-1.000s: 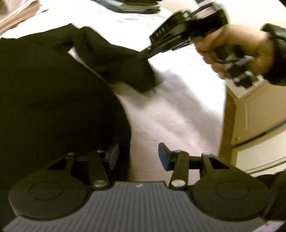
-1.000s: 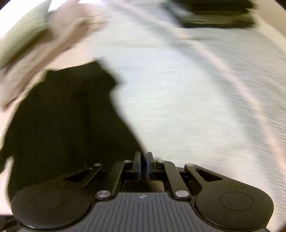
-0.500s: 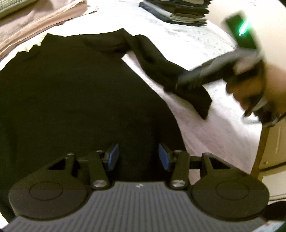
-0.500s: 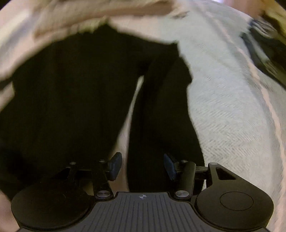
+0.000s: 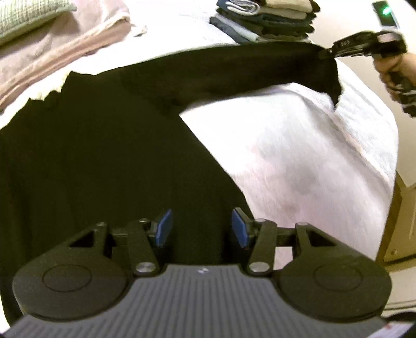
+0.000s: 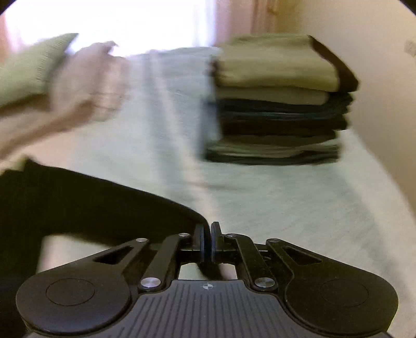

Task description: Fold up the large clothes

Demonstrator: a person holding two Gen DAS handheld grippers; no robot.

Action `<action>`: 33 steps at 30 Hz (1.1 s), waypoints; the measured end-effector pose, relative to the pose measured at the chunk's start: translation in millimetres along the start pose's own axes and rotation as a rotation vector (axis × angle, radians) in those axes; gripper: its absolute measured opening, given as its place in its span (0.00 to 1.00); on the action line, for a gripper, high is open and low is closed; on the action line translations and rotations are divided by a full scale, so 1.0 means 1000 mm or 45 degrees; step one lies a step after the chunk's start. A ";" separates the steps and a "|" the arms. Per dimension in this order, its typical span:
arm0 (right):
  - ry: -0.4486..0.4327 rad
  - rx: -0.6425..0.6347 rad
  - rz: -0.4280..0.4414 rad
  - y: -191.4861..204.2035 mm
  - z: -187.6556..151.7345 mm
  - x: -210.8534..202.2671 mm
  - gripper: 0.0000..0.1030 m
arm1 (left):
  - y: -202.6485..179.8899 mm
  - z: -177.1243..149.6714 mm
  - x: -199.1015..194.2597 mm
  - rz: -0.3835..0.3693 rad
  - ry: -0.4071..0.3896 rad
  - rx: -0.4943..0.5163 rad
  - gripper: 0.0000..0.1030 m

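A black long-sleeved garment lies spread on the pale bed cover. Its right sleeve is stretched out sideways and lifted off the bed. My right gripper is shut on the sleeve's cuff, with a hand around its handle. In the right wrist view the same gripper pinches the sleeve, which trails off to the left. My left gripper hovers open over the garment's lower body near its right side edge, with nothing between its blue pads.
A stack of folded clothes stands on the bed beyond the sleeve, near the wall. A folded pink blanket and a green pillow lie at the head of the bed. Wooden furniture stands beside the bed's right edge.
My right gripper, open half a second ago, has shut on the cuff and pulled the sleeve out straight to the right. The left gripper stays open over the garment's body.
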State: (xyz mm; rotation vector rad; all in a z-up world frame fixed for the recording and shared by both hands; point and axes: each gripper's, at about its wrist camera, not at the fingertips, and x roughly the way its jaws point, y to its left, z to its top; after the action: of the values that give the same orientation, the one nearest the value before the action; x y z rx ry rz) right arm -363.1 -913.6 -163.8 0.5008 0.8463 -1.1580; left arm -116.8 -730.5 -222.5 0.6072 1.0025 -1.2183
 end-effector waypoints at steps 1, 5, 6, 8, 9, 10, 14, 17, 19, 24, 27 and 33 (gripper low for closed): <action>0.037 -0.017 -0.069 -0.008 -0.001 0.017 0.16 | 0.000 0.004 0.001 0.013 -0.009 -0.004 0.44; 0.055 0.091 -0.126 -0.016 -0.007 0.031 0.40 | 0.002 0.009 -0.002 0.051 -0.012 -0.022 0.44; 0.052 0.107 -0.107 -0.011 -0.012 0.025 0.45 | 0.003 0.007 -0.005 0.062 -0.008 -0.022 0.44; 0.071 0.123 -0.044 0.002 -0.021 0.012 0.48 | 0.008 0.000 -0.010 0.088 0.007 -0.033 0.45; 0.089 0.141 0.005 0.007 -0.028 0.008 0.49 | 0.011 -0.005 -0.013 0.105 0.013 -0.043 0.46; 0.108 0.154 0.046 0.014 -0.034 0.004 0.50 | 0.015 -0.010 -0.016 0.122 0.018 -0.057 0.47; 0.189 0.158 0.194 0.059 -0.071 -0.013 0.50 | 0.035 -0.040 -0.034 0.201 0.035 -0.125 0.49; 0.249 0.164 0.307 0.097 -0.101 -0.033 0.50 | 0.051 -0.067 -0.050 0.261 0.054 -0.138 0.49; 0.294 0.139 0.383 0.128 -0.121 -0.046 0.50 | 0.065 -0.087 -0.064 0.293 0.064 -0.151 0.49; 0.400 0.079 0.572 0.204 -0.181 -0.089 0.54 | 0.108 -0.148 -0.106 0.396 0.080 -0.202 0.51; 0.434 0.025 0.607 0.240 -0.211 -0.107 0.56 | 0.136 -0.189 -0.127 0.409 0.091 -0.305 0.54; 0.477 0.133 0.565 0.267 -0.248 -0.098 0.58 | 0.169 -0.239 -0.127 0.314 0.068 -0.431 0.54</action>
State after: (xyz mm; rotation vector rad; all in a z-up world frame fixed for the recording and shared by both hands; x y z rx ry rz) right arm -207.0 -582.3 -255.4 0.9595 0.9357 -0.7093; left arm -30.6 -423.8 -242.0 0.4812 1.1134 -0.7970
